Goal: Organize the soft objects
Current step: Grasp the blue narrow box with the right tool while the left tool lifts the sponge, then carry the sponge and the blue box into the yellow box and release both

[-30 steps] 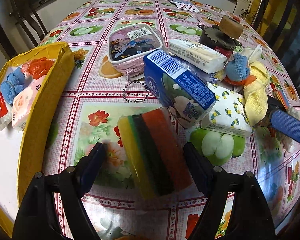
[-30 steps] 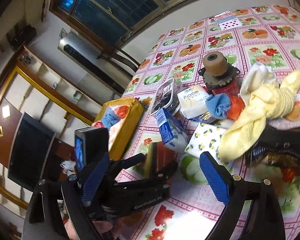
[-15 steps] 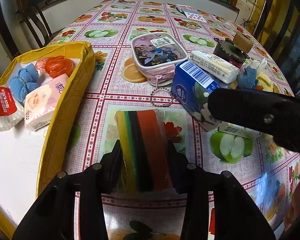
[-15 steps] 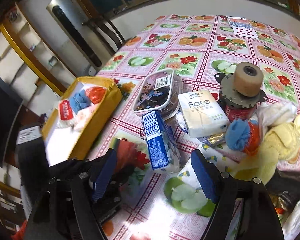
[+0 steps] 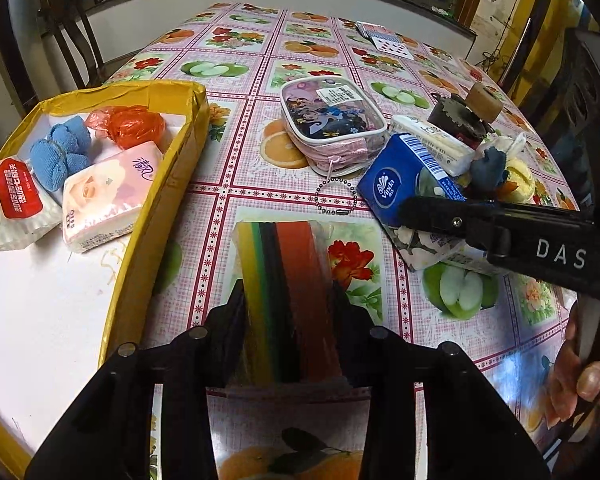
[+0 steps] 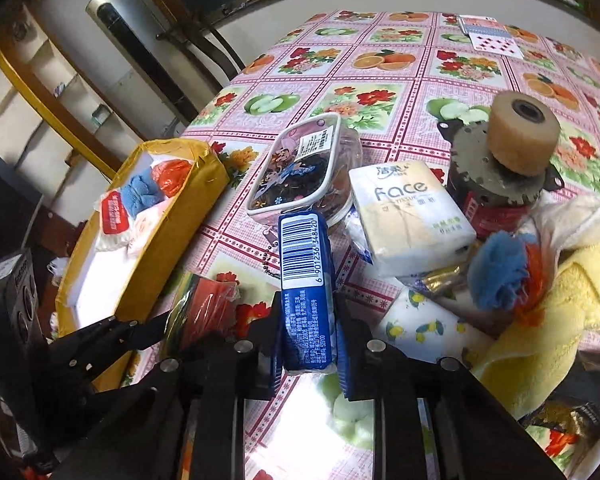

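Bare tablecloth (image 5: 236, 216) lies between yellow box (image 5: 168, 184) and pink pouch (image 5: 332, 128). Right of the pouch, tissue packs (image 6: 408, 216), a roller (image 6: 520, 140) and yellow towel (image 6: 548, 320) crowd together. The box's near half is bare.

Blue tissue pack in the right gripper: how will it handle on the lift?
Probably light and squashy: the blue tissue pack is a soft film-wrapped packet, so the right gripper may dent it. The glossy wrap could slip. It is gripped at one end, so the barcode end may droop.

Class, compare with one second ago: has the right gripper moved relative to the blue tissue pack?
Yes. The right gripper has come forward and shut on the blue tissue pack; earlier its fingers stood open, short of the pack.
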### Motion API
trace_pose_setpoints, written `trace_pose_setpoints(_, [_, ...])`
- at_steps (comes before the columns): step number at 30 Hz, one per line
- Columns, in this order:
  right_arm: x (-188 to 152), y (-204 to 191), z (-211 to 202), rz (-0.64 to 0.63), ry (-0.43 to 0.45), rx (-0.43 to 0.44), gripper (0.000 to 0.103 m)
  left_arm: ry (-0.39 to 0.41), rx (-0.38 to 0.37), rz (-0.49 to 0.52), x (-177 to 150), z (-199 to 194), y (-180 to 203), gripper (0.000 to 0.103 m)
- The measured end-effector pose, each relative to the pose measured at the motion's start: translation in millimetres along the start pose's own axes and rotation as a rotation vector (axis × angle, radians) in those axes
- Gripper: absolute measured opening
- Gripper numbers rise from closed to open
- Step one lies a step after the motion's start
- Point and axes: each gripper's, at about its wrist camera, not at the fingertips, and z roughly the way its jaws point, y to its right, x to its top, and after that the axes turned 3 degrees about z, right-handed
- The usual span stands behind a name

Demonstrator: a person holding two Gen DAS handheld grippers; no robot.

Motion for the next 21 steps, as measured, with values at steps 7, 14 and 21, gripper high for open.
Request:
trace_pose_setpoints(7, [-1.0,-1.7,-22.2,0.040,0.044,0.102,0.021,0.043,-0.011,0.004,4.0,-19.2,0.4,0.036])
trace_pose_setpoints(14, [14.8,-42.5,-31.7,0.000,0.075,0.173,0.021,0.106,0.031,0.002,16.5,-54.0,-20.9,0.036])
trace_pose_setpoints(21, [36.2,-95.3,-8.1,-0.021,0.058,0.250,0.021,0.146,0.173,-0.051,27.7,-77.1,-85.2,0.036])
